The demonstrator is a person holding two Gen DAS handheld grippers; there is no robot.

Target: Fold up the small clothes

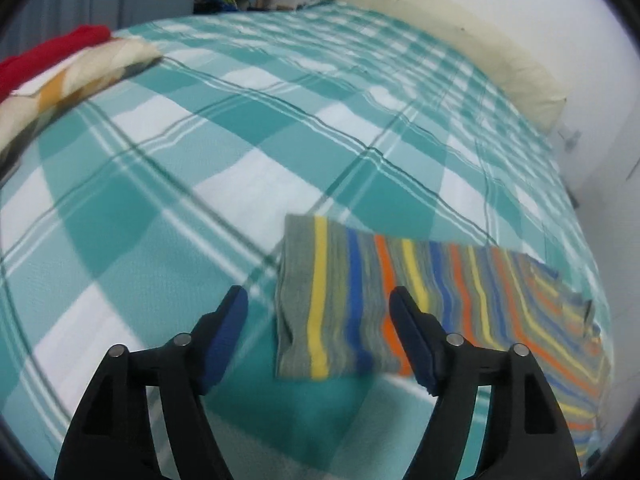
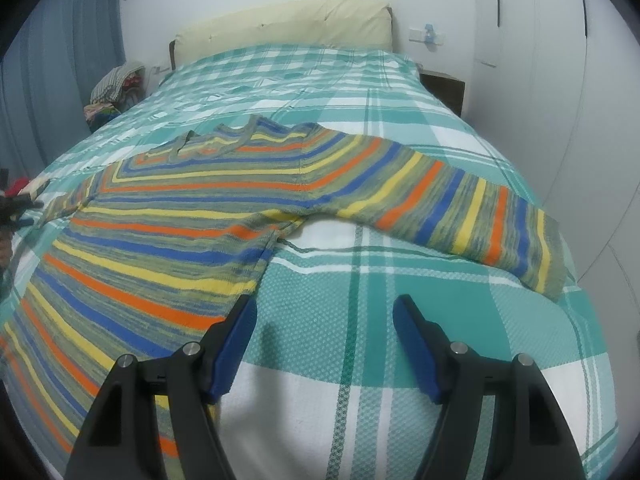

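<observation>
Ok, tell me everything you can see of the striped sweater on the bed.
The striped sweater is a knit with a grey-green ground and yellow, blue and orange bands. It lies spread flat, unfolded, on the teal-and-white plaid bedspread, neckline toward the headboard. One sleeve stretches out sideways; the other sleeve's cuff shows in the left wrist view. Both the left tool and right tool are open and hold nothing.

Open bedspread betw right gripper & sweater sleeve, folded pile far left
</observation>
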